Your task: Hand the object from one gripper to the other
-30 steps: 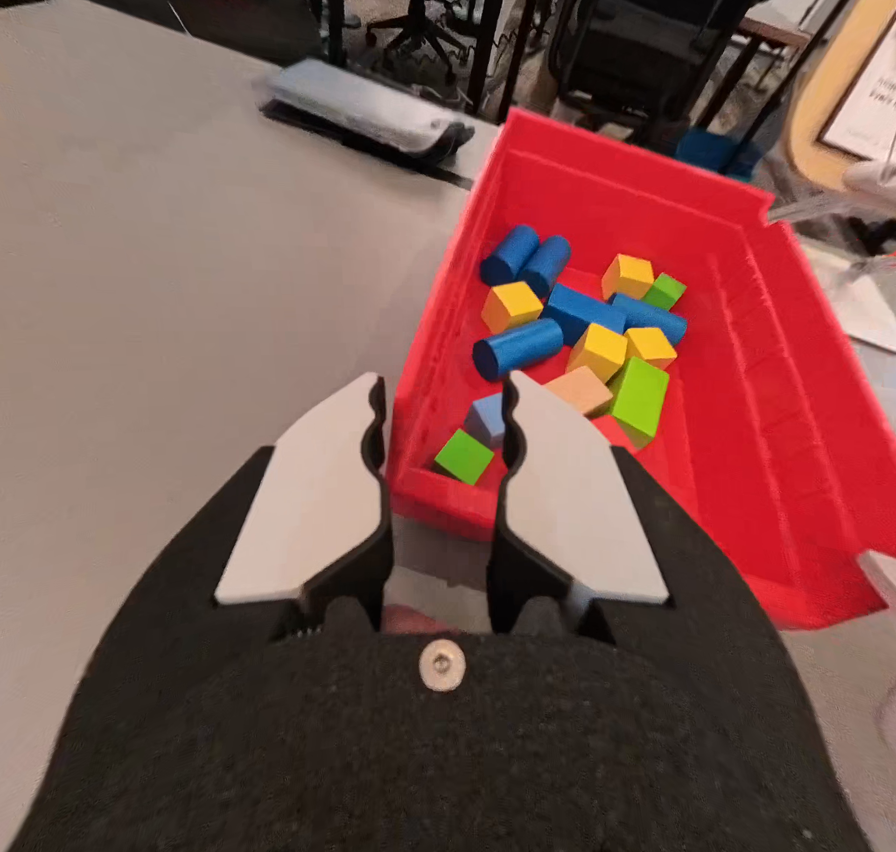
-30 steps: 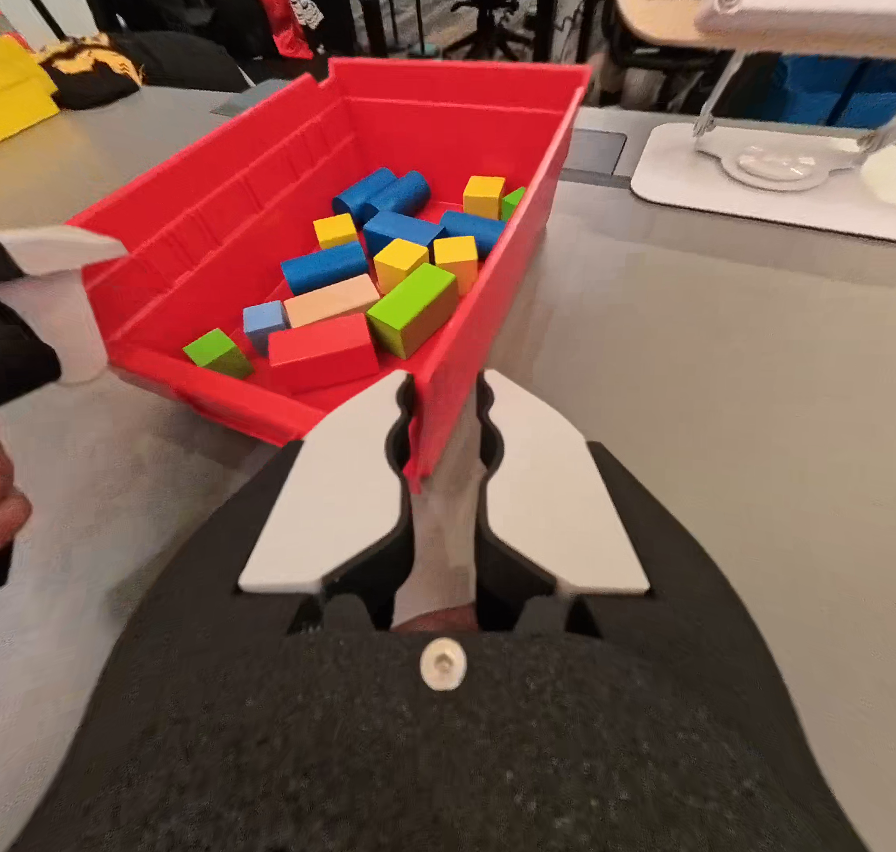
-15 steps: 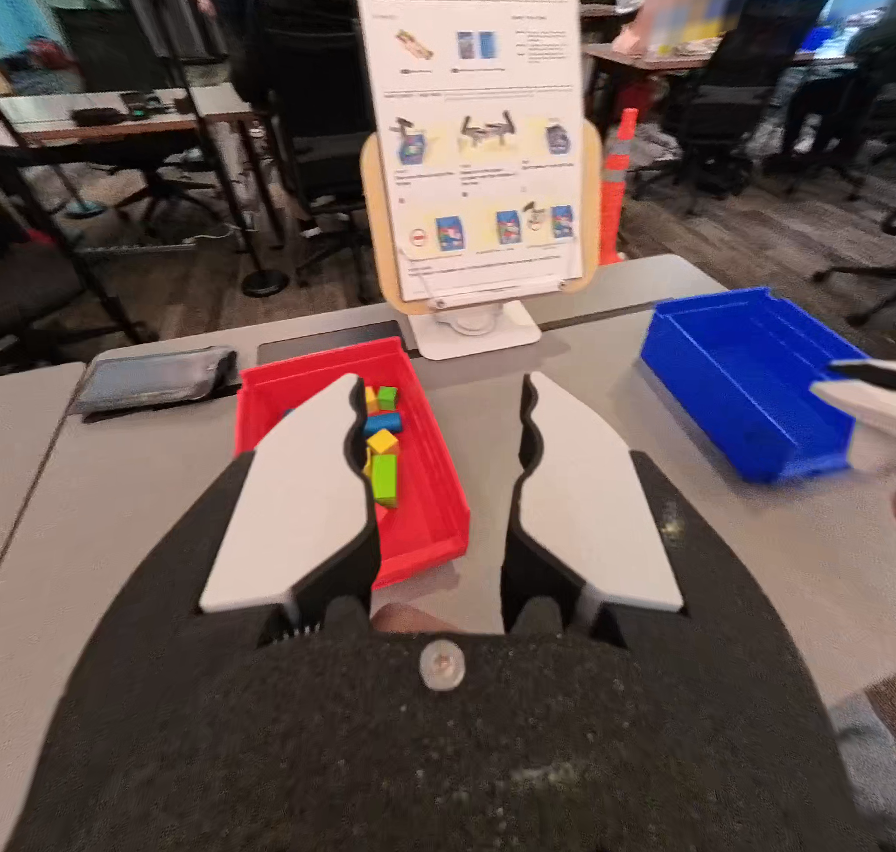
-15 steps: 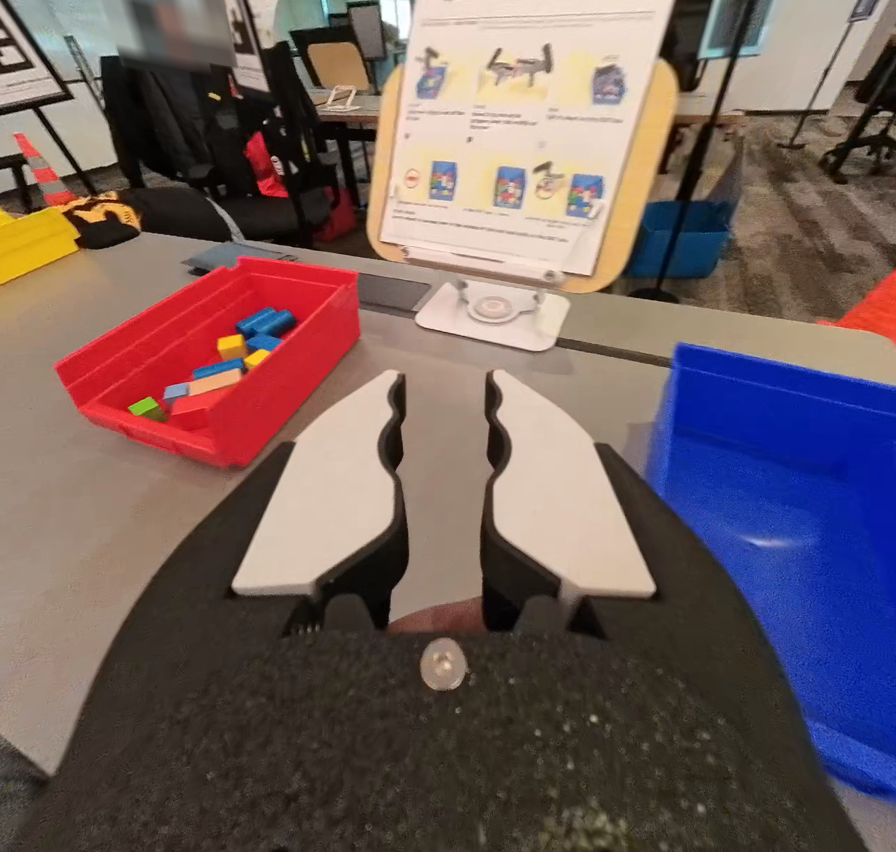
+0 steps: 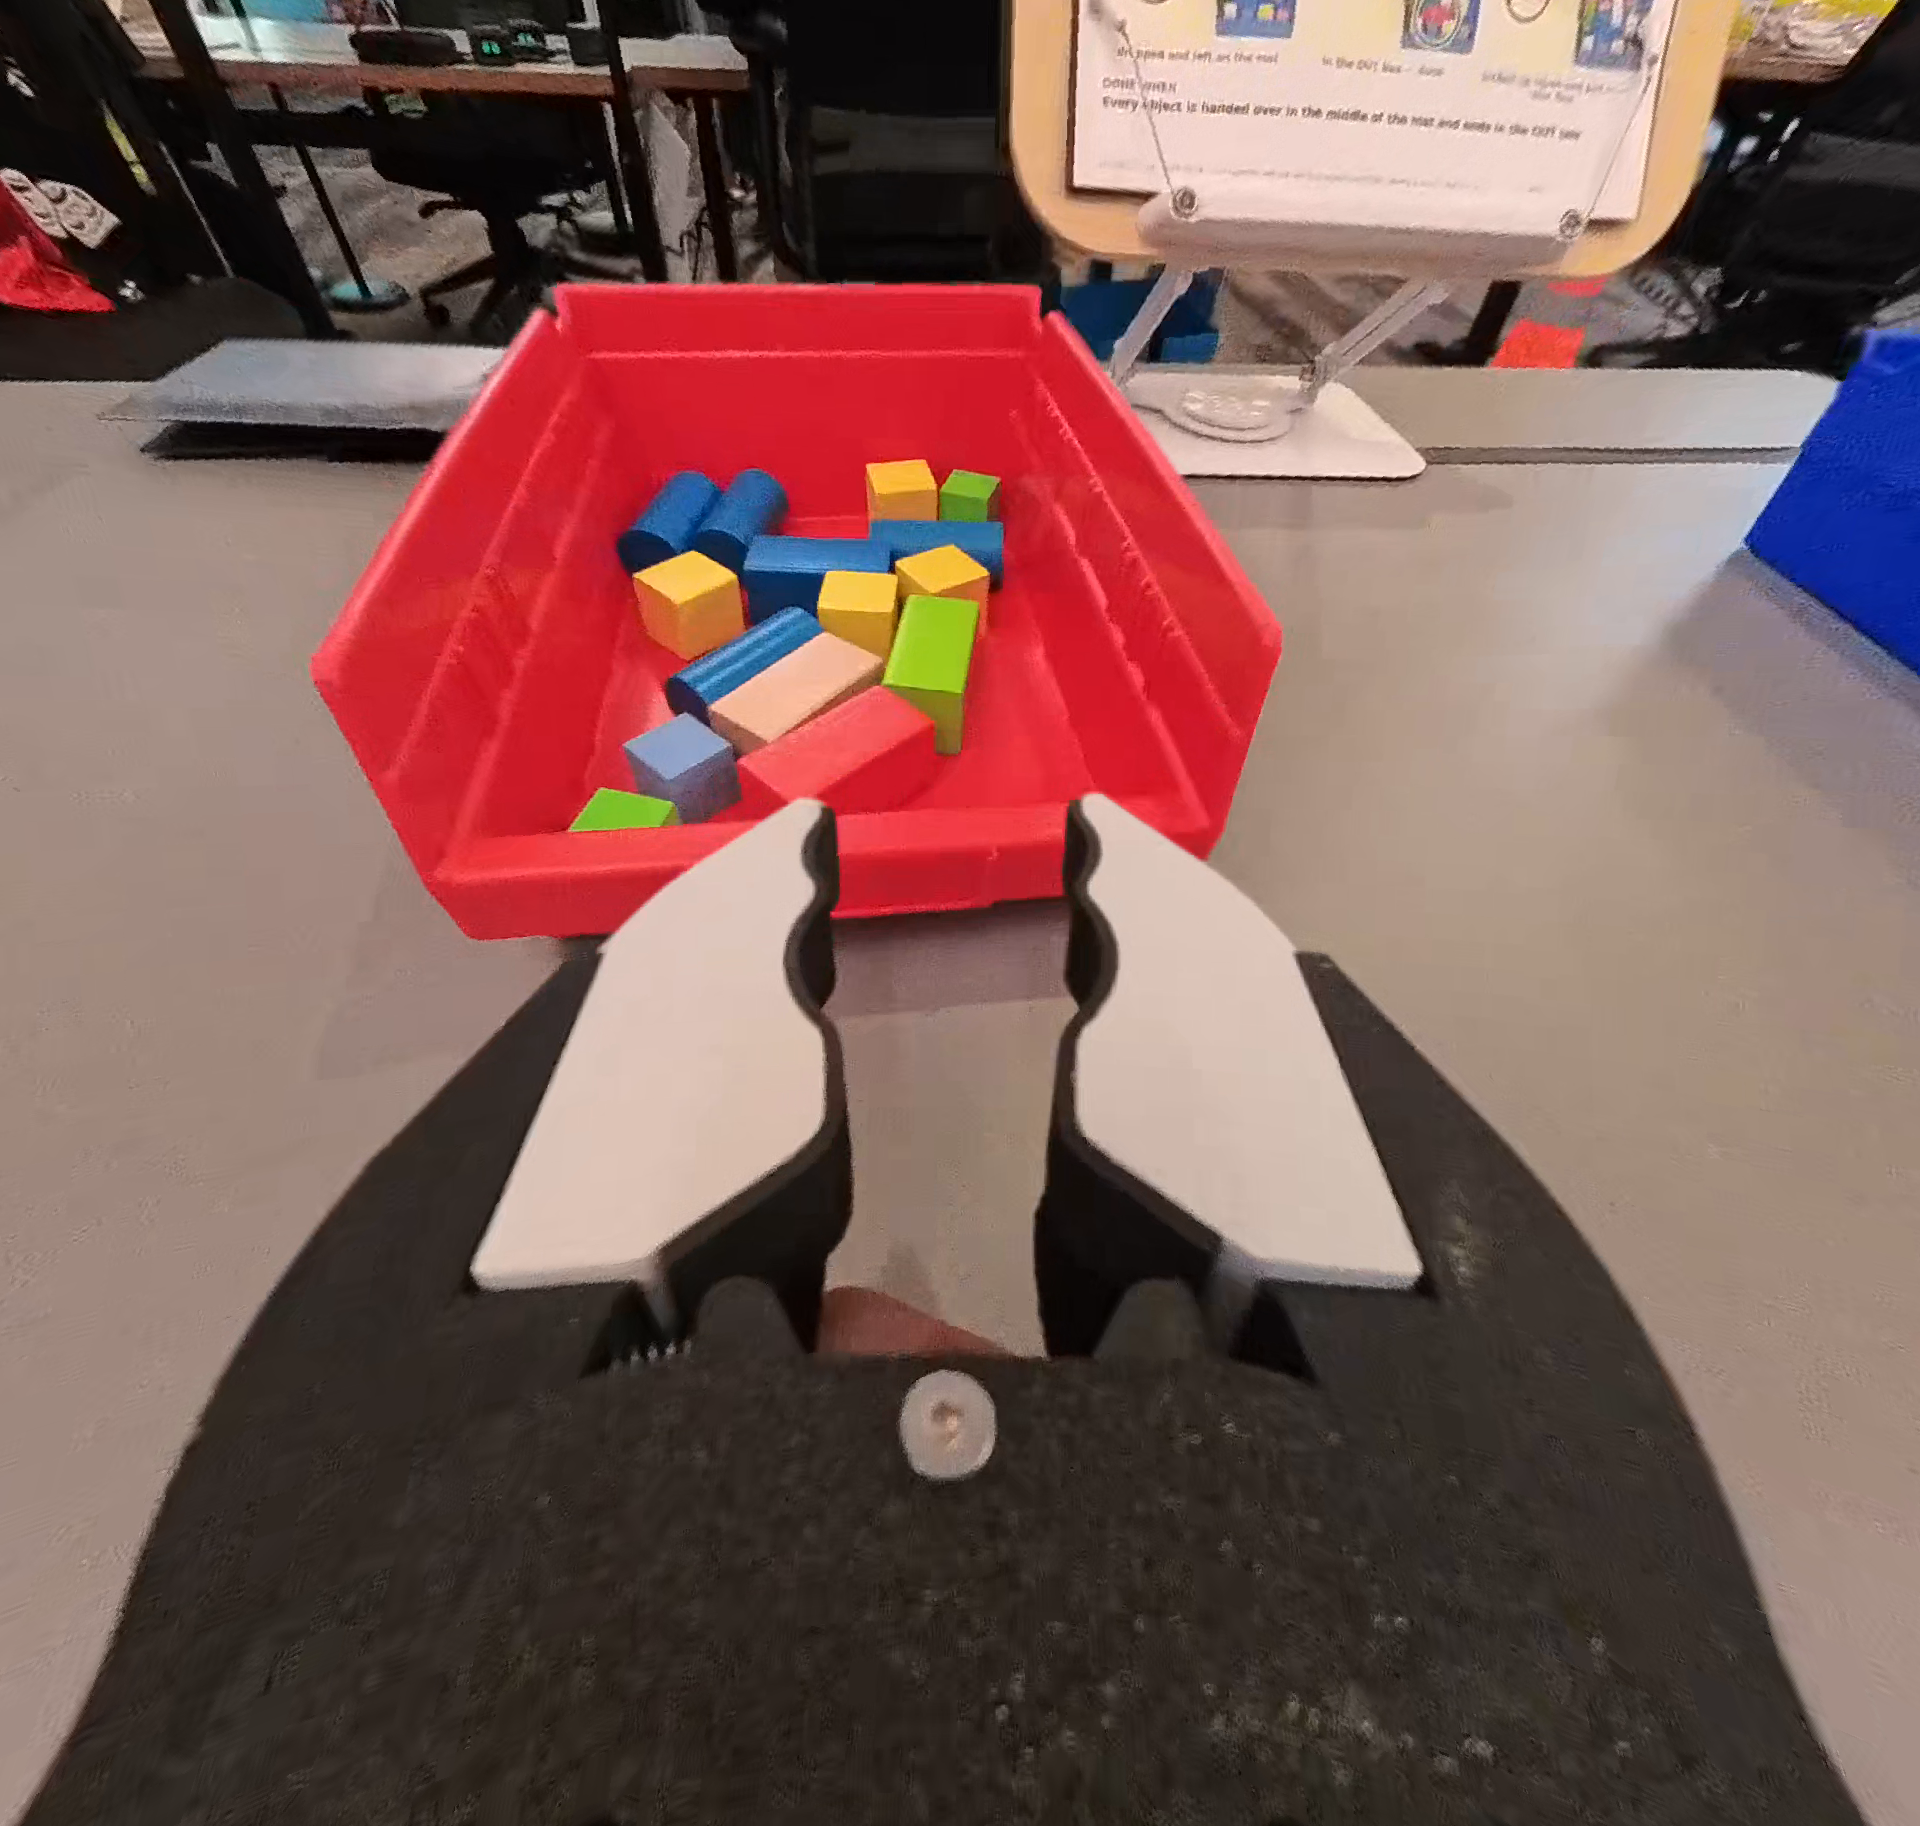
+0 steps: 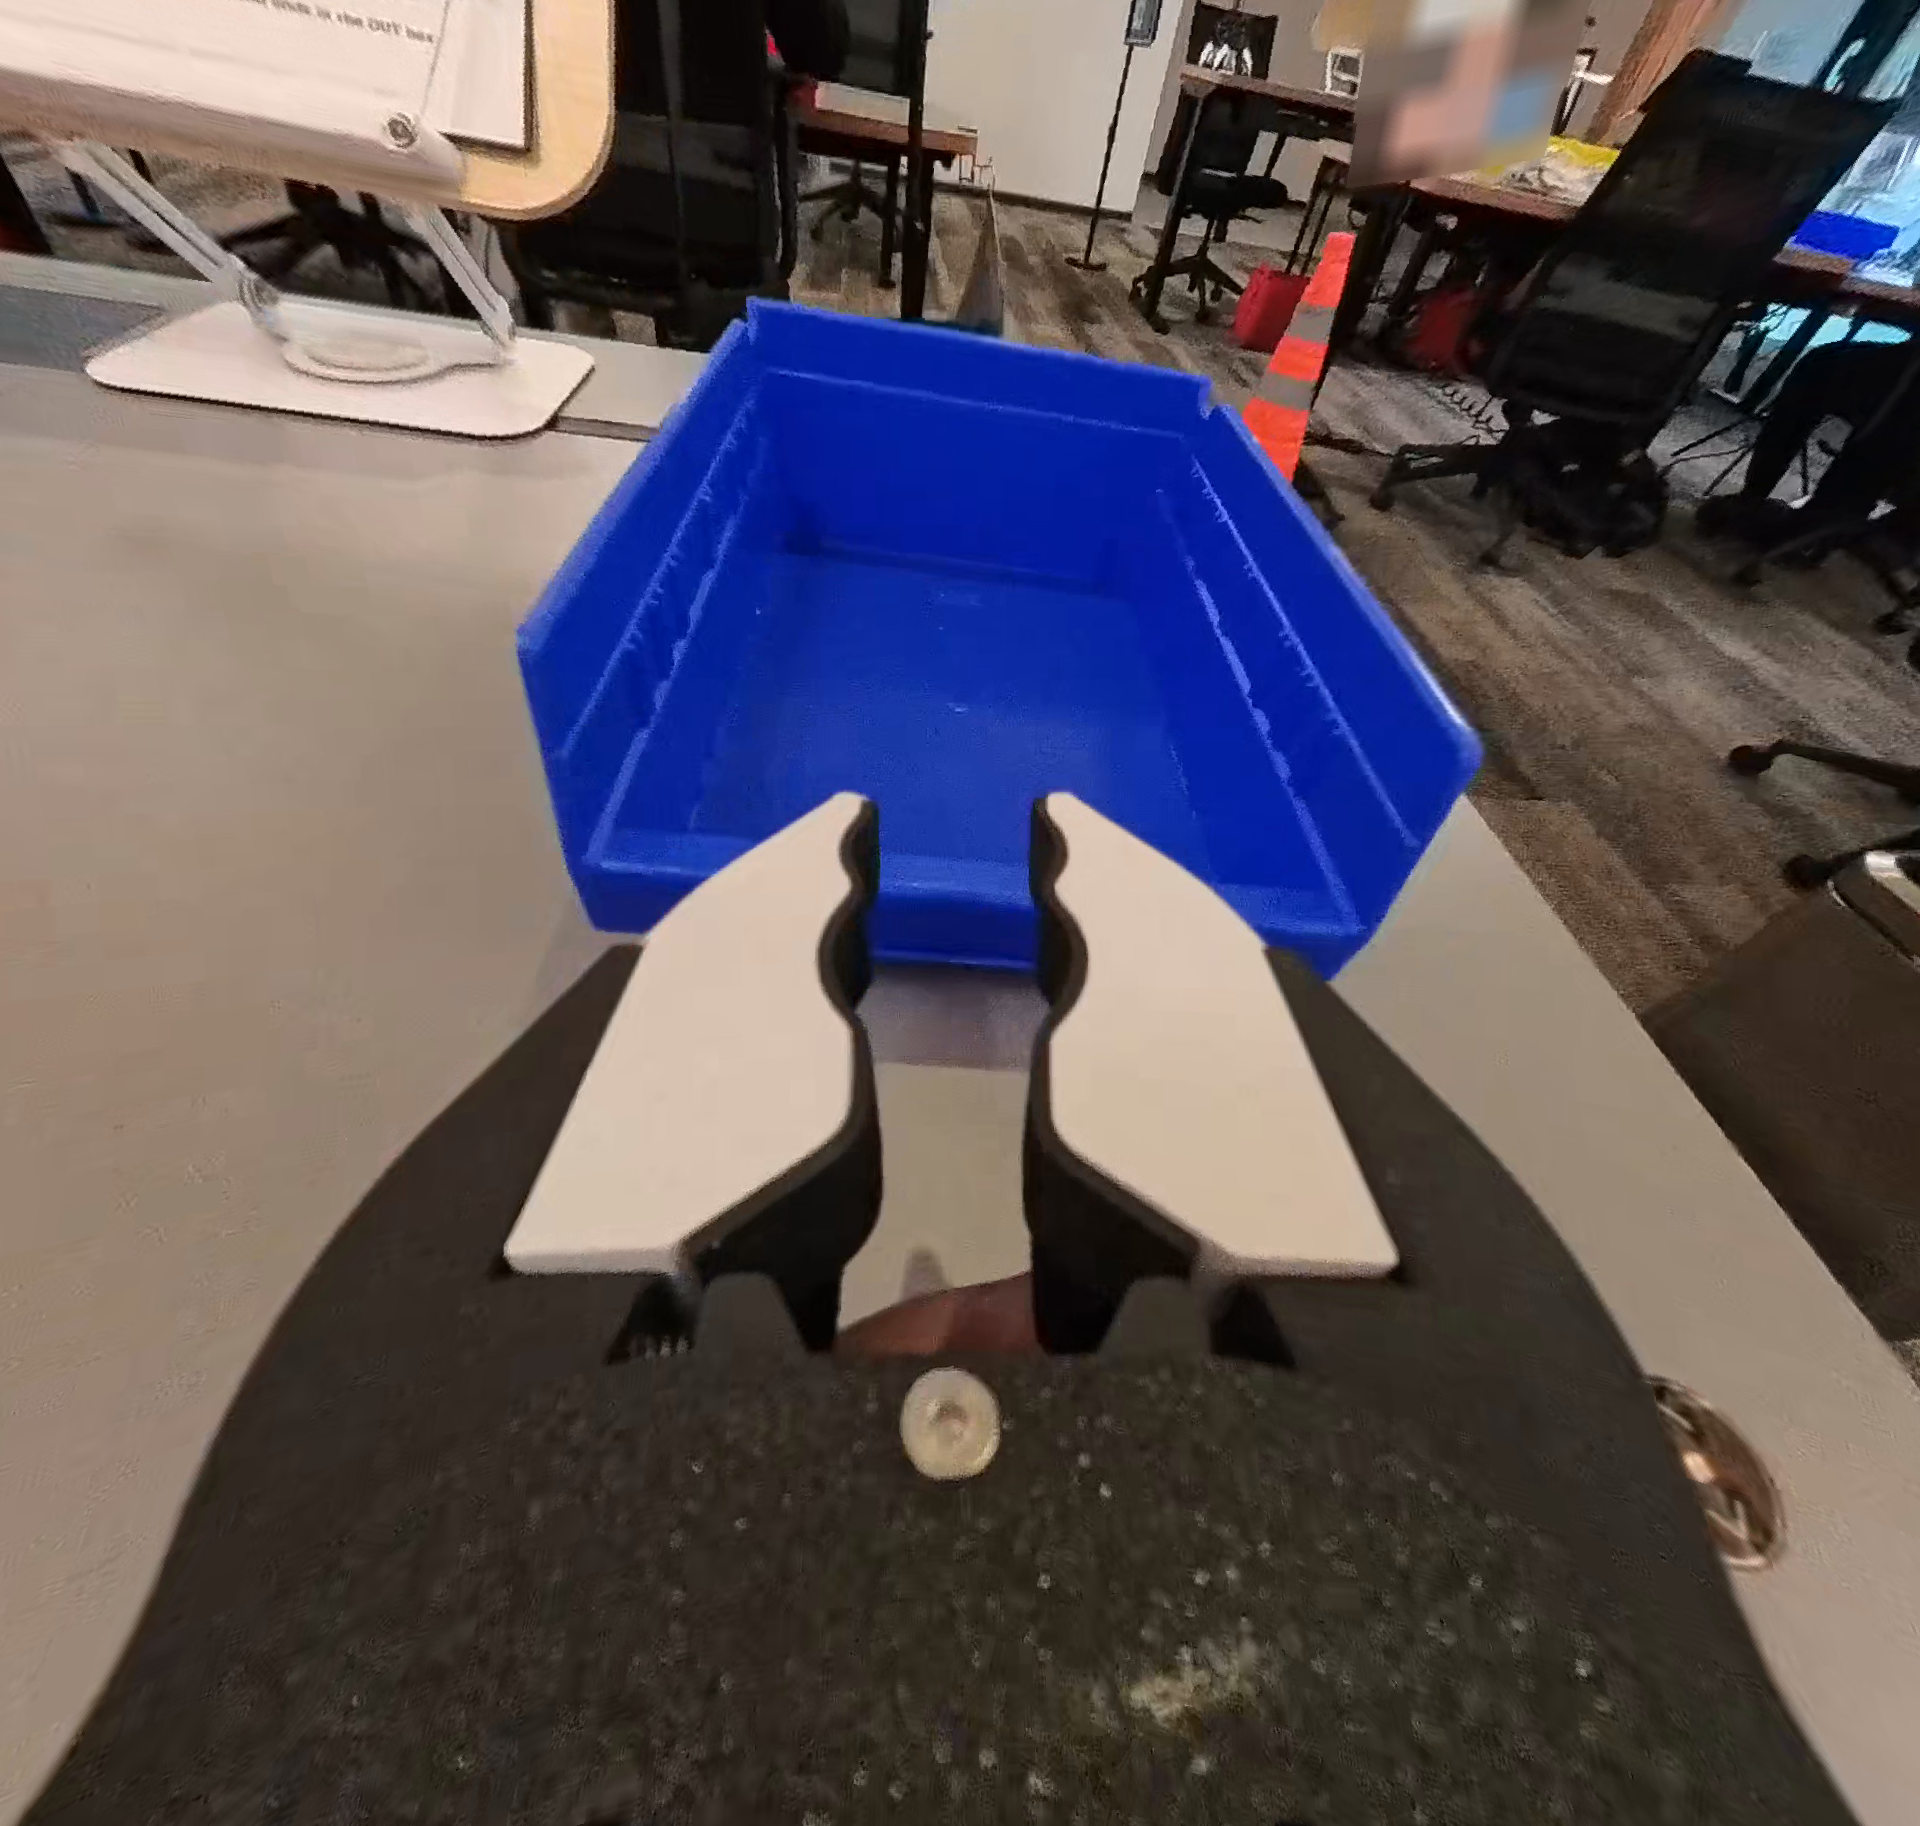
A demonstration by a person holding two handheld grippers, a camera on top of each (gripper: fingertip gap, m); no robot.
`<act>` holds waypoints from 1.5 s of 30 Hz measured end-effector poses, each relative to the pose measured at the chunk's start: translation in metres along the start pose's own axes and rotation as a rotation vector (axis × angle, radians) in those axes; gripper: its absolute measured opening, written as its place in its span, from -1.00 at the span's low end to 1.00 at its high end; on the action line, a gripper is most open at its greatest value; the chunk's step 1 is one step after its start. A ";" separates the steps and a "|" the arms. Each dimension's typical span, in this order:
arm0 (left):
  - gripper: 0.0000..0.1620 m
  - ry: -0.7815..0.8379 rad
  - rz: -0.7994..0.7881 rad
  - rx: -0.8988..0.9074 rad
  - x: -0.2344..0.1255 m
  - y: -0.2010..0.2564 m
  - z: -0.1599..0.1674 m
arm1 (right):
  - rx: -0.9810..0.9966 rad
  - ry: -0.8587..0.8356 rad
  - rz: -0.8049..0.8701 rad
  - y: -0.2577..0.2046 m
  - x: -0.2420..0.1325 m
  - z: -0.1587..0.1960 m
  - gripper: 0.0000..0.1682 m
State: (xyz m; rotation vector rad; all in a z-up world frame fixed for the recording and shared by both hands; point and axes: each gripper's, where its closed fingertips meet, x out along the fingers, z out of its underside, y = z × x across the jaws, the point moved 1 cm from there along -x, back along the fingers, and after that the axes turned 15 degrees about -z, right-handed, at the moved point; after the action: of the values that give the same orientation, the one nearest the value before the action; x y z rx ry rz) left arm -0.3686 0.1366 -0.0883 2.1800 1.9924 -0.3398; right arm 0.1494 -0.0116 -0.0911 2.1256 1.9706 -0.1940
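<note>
Nothing is handed over yet: all blocks (image 5: 821,623) lie in the red bin (image 5: 499,654), and the blue bin (image 6: 665,633) holds nothing. Both the left tongs (image 5: 948,857) and right tongs (image 6: 954,846) stand apart and grip nothing, so every step remains.

Instruction board (image 5: 1351,62), orange cone (image 6: 1304,363)

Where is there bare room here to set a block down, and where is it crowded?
Free: the blue bin, which holds nothing, and the grey table between the red bin and the blue one. Crowded: the red bin's floor, packed with blocks, bare only along its right wall.
</note>
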 end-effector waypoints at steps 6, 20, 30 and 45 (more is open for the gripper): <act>-0.45 -0.076 0.000 -0.004 0.012 -0.006 0.015 | 0.106 -0.006 -0.048 0.008 0.012 0.010 -0.68; -0.45 -0.042 0.017 0.071 0.018 0.010 0.012 | 0.140 -0.019 -0.039 0.016 0.006 0.020 -0.68; -0.44 -0.102 0.080 0.064 0.023 0.019 0.021 | 0.154 -0.040 -0.057 0.010 0.004 0.025 -0.68; -0.36 -0.745 0.243 0.240 0.110 0.040 -0.022 | 0.120 -0.105 -0.103 0.005 0.013 0.034 -0.67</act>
State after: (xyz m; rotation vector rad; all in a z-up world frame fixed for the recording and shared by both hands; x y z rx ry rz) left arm -0.3182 0.2442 -0.0992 1.9563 1.3152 -1.1916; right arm 0.1579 -0.0086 -0.1266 2.0395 2.0555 -0.4429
